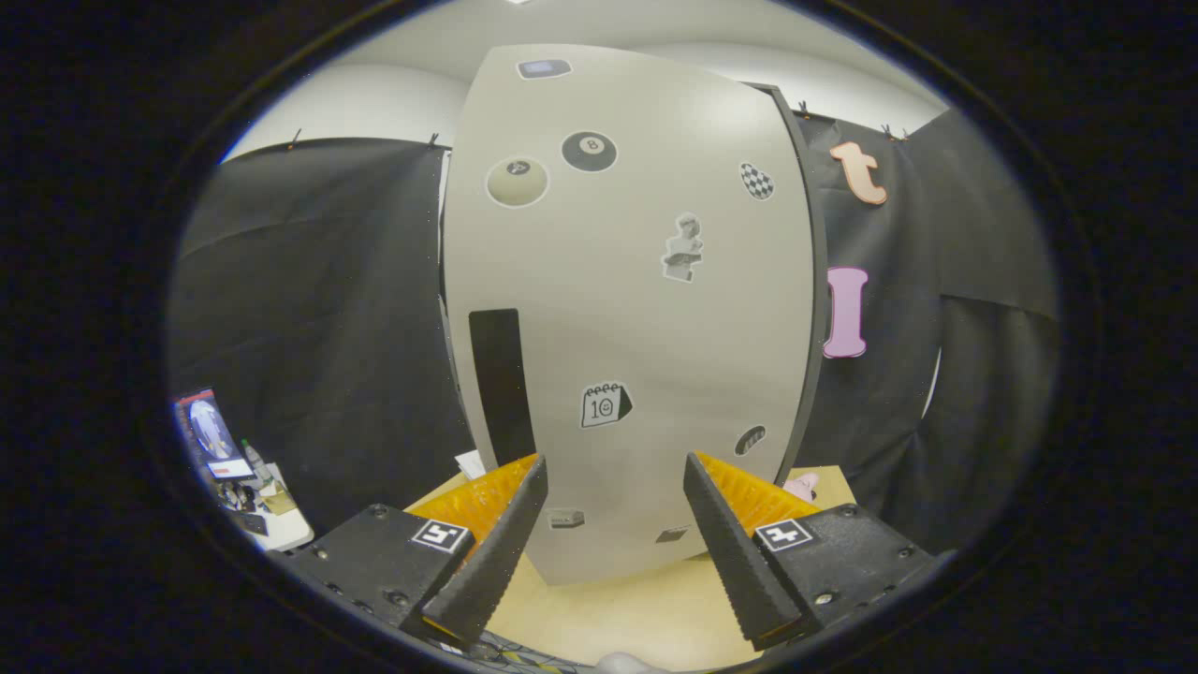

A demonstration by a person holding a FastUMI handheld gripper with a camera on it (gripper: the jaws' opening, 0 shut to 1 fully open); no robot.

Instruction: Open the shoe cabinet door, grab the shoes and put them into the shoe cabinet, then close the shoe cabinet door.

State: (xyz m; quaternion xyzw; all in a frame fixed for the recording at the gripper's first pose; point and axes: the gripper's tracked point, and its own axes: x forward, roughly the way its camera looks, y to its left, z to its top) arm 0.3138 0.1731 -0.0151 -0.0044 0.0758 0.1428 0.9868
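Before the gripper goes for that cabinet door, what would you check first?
1. Door shut: ok, it faces the gripper closed, stickers on it.
2. Fingers open and holding nothing: ok, wide gap between them.
3. Handle found: ok, probably; the dark slot at the door's left edge looks like the grip, just beyond the left finger.
4. Lined up with the slot: not ok, the gap between the fingers points at the door's middle.
5. Shoes located: cannot tell; a pink thing lies on the table beside the cabinet, mostly hidden.
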